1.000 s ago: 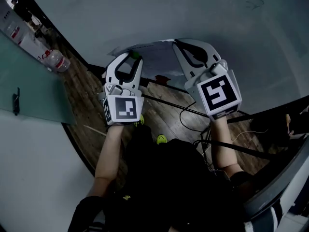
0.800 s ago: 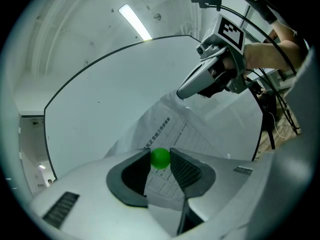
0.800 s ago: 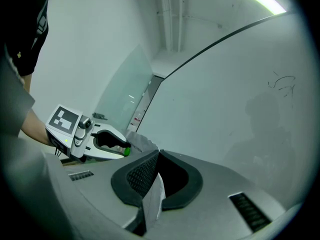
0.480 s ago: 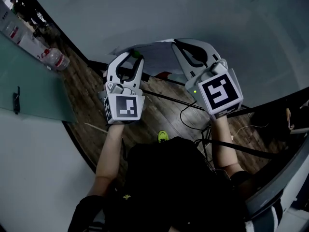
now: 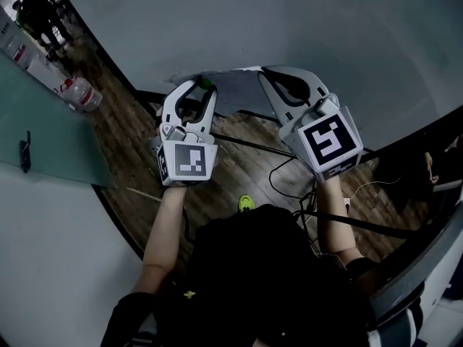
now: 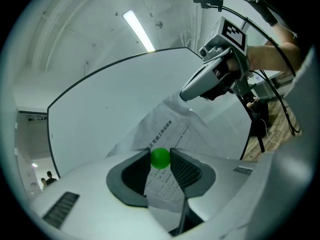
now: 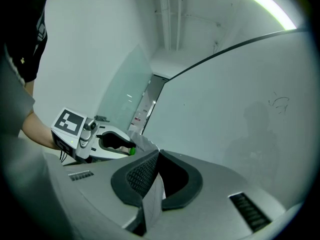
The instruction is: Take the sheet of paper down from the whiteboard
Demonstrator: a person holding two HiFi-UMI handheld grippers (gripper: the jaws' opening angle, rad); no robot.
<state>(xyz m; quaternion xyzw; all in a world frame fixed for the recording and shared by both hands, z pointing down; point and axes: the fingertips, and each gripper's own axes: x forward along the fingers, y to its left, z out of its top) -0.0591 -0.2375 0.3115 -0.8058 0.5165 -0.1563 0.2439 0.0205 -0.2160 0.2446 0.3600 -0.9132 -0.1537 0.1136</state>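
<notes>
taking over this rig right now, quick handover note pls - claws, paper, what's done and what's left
Left claw: shut on a green ball, with one edge of the sheet of paper between its jaws.
Right claw: shut on the sheet's other edge.
Sheet: spans between the two claws in front of the whiteboard, apparently free of it.
Done: sheet looks taken down.
Left: carry it clear and put it down; no drop-off spot in view.

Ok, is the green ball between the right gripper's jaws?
No, the green ball sits between the left gripper's jaws; the right gripper pinches paper.
</notes>
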